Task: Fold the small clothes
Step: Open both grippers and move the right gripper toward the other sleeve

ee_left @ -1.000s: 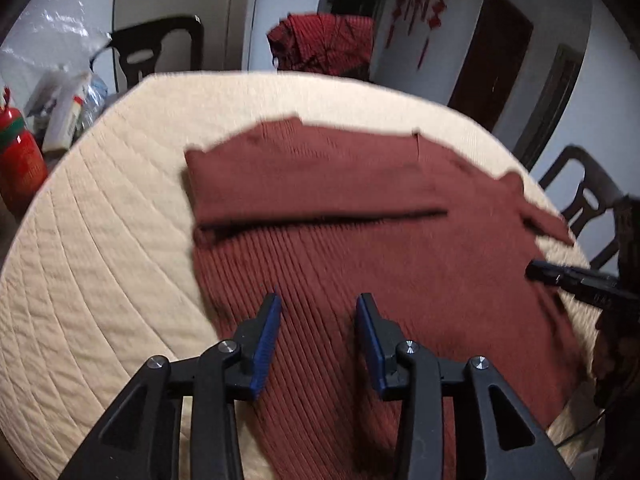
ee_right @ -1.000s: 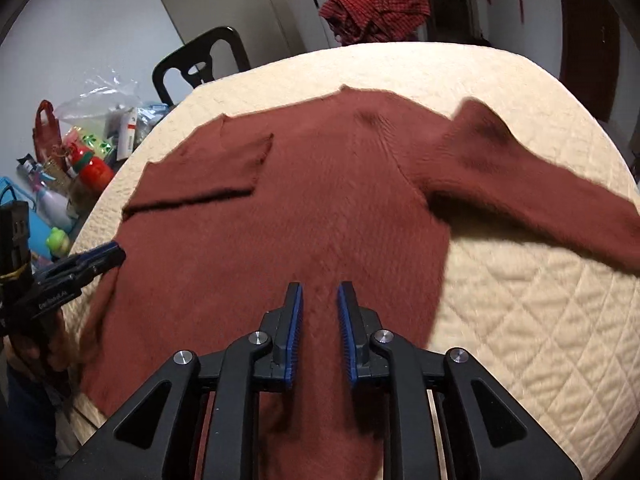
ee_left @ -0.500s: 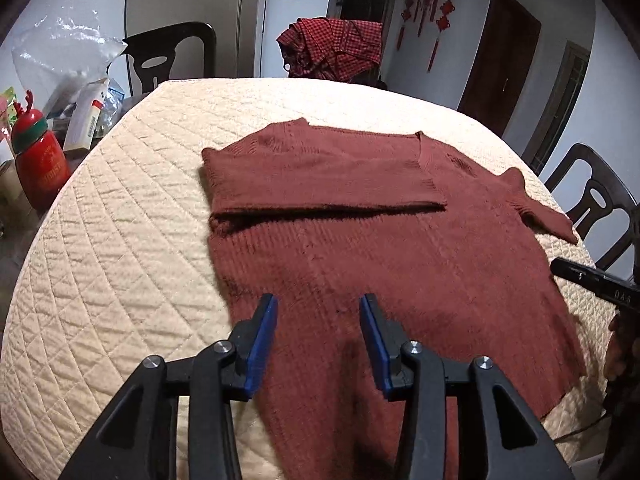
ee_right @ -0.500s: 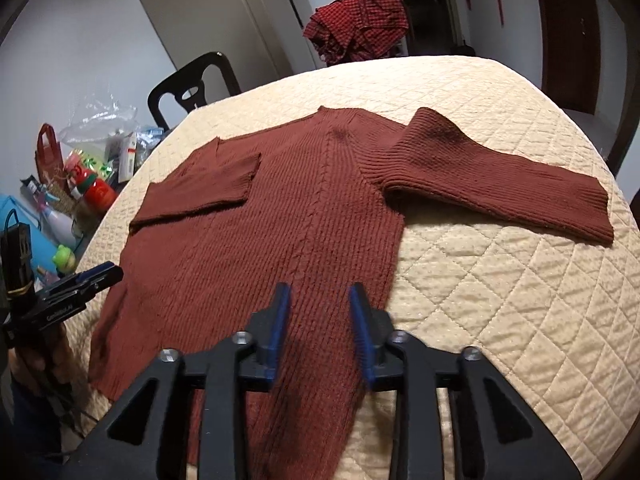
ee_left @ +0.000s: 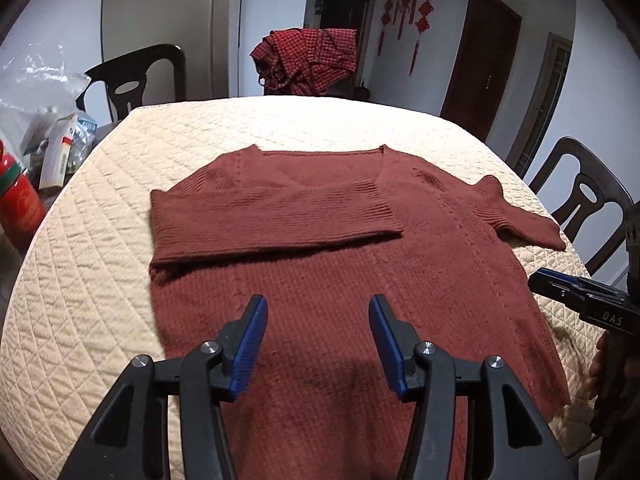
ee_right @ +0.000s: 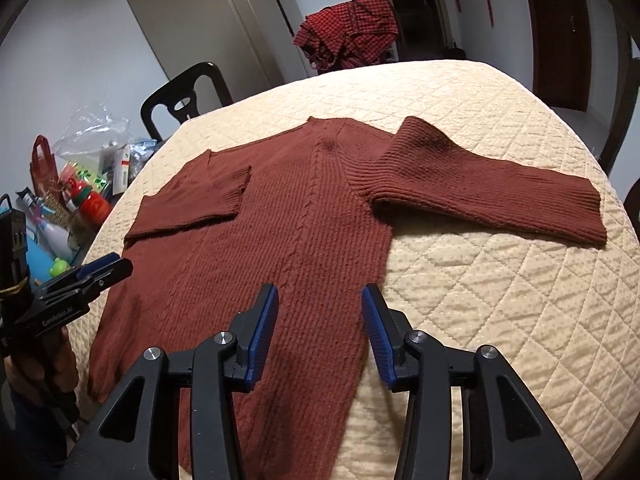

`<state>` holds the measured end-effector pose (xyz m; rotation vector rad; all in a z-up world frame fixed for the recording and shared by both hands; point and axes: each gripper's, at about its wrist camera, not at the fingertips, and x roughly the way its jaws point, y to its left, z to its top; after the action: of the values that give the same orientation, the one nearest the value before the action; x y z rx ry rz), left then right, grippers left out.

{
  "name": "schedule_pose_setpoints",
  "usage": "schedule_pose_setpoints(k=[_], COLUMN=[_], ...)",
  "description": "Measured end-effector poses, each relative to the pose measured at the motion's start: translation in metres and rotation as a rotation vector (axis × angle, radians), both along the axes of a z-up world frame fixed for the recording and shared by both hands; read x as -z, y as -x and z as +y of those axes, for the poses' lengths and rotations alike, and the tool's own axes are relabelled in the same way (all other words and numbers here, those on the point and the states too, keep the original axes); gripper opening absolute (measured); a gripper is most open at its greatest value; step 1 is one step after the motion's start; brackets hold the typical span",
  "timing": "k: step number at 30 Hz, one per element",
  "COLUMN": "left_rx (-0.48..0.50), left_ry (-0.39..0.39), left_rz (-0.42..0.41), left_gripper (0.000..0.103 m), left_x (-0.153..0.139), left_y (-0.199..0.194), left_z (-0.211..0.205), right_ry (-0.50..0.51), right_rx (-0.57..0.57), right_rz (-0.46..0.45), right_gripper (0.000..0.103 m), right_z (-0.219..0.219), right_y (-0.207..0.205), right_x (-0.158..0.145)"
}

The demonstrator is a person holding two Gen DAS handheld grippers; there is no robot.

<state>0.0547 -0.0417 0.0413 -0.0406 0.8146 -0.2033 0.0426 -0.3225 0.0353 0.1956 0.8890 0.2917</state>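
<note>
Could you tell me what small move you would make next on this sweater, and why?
Probably take the right gripper to the cuff of the outstretched sleeve and fold it across the chest. The other sleeve already lies folded over the sweater, this one still lies out on the quilt, and both grippers' jaws are opening with nothing held.
</note>
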Motion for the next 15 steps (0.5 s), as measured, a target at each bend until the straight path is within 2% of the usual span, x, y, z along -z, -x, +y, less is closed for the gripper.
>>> schedule_pose_setpoints(k=[10,15], left_rx=[0.015,0.011], left_ry=[-0.022,-0.033], left_rz=[-0.012,-0.013], left_gripper=[0.057,0.057], left_x=[0.000,0.004], left_y=[-0.011,-0.019], left_z=[-0.013,-0.015], right_ry=[0.004,-0.010], right_rx=[0.022,0.080], right_rz=[0.012,0.020], right_gripper=[0.045,0.045], right_z=[-0.010,-0.026], right_y=[-0.006,-0.010], right_x=[-0.001,0.000])
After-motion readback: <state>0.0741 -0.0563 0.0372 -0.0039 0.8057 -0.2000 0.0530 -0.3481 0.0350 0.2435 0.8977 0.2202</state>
